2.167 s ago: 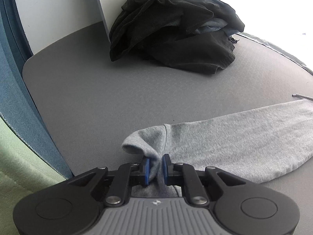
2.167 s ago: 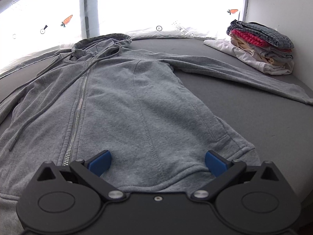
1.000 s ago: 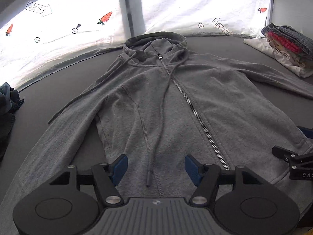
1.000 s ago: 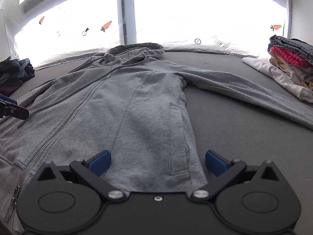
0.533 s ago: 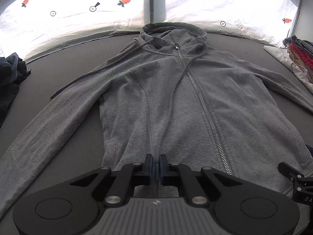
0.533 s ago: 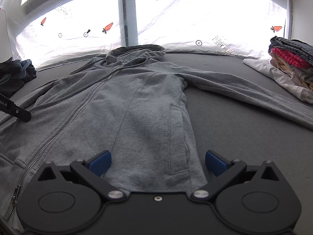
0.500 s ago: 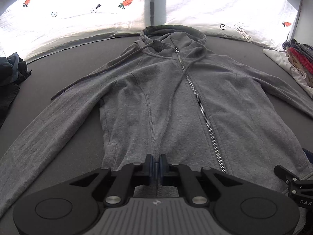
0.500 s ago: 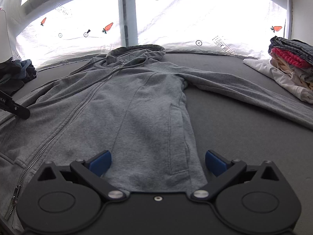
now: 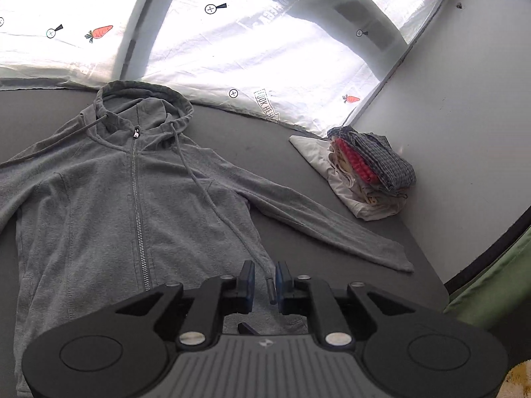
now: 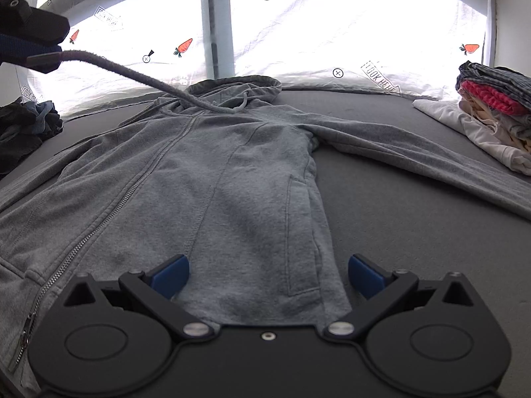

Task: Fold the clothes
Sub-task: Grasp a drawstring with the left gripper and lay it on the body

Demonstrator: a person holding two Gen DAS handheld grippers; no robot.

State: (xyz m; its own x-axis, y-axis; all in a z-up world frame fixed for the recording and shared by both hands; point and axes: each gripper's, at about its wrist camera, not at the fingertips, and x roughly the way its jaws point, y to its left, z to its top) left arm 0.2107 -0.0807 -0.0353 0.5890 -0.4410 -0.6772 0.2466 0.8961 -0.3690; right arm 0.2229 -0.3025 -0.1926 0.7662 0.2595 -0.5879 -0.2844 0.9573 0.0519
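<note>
While jaws ease apart: left gripper (image 9: 265, 282) has the drawcord (image 9: 212, 205) tip between its pads, lifted.
Right gripper (image 10: 268, 277): wide open, empty, over the hem.
Hoodie (image 10: 205, 182): flat, zipped, sleeves spread on the mat (image 10: 398, 232).

Left claw (image 9: 265, 283): raised, pitched downward, jaws narrowly parted and opening, drawstring tip between its pads. Right claw (image 10: 268, 277): low, pitched downward, jaws spread wide, nothing gripped.
</note>
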